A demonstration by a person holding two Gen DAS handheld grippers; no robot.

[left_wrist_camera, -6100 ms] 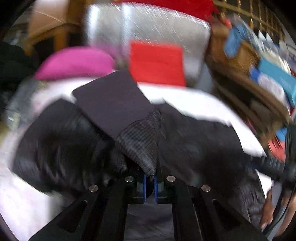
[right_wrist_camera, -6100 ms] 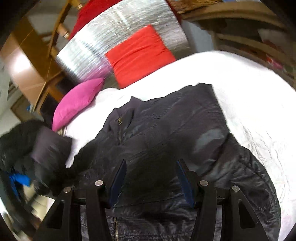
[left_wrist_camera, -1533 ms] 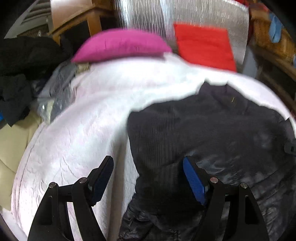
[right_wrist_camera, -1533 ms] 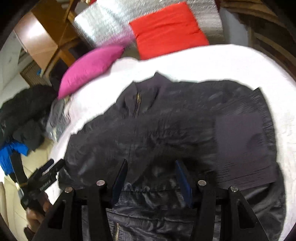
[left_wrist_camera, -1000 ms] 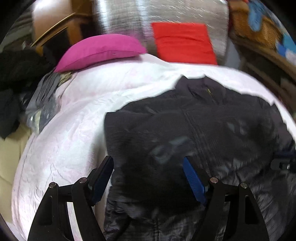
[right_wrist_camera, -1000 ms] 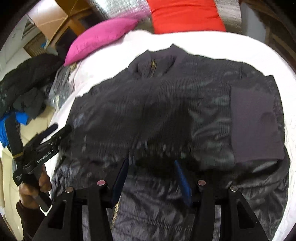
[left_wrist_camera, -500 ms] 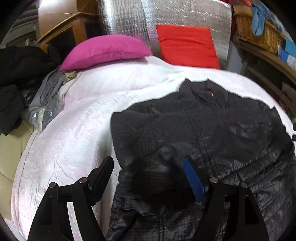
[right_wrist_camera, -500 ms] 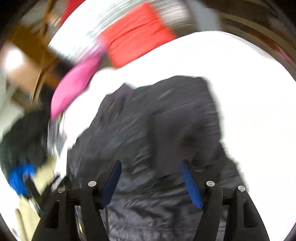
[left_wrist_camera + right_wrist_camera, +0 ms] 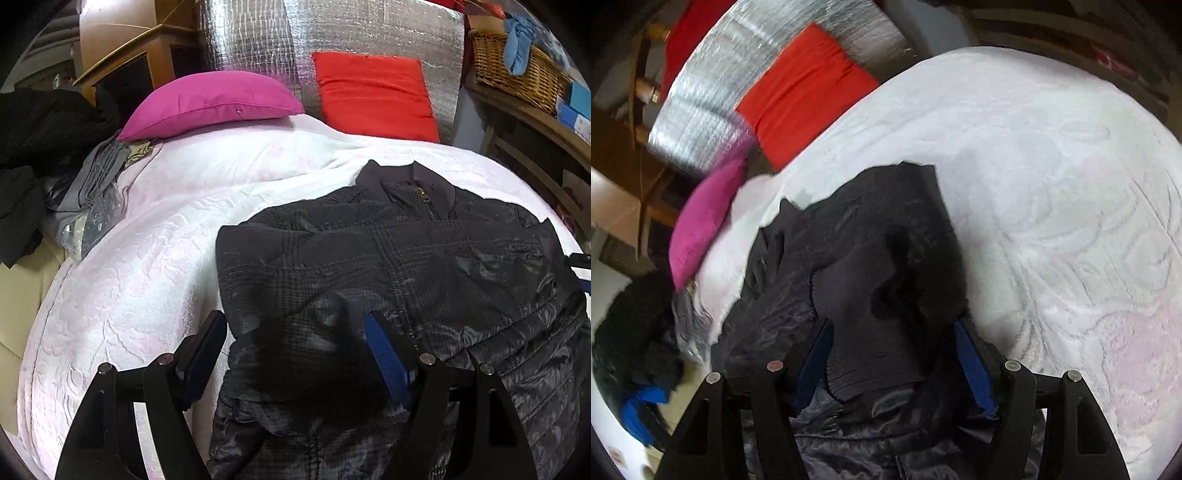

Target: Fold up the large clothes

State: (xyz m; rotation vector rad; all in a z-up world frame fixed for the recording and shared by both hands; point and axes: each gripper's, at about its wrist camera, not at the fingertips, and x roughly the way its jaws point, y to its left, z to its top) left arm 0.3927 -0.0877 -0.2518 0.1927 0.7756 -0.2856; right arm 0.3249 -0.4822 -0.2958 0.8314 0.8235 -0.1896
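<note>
A black quilted jacket [image 9: 388, 258] lies front up on the white bedspread [image 9: 140, 266], collar and brass zip pull towards the pillows, both sleeves folded in over the body. My left gripper [image 9: 295, 350] is open, low over the jacket's left edge and folded sleeve. My right gripper [image 9: 892, 354] is open, its jaws either side of the ribbed cuff [image 9: 871, 332] of the folded right sleeve. The jacket [image 9: 849, 258] fills the middle of the right wrist view. A tip of the right gripper shows at the right edge of the left wrist view [image 9: 580, 260].
A pink pillow [image 9: 210, 103] and a red cushion [image 9: 373, 96] lie at the bed's head against a silver foil panel [image 9: 332, 33]. Dark clothes [image 9: 33, 147] and grey garments [image 9: 96, 173] pile at the left. A wicker basket [image 9: 517, 70] sits on shelves at the right.
My left gripper let go of the sleeve it held six seconds ago and now hovers open. My right gripper swung right and down onto the folded right sleeve's cuff.
</note>
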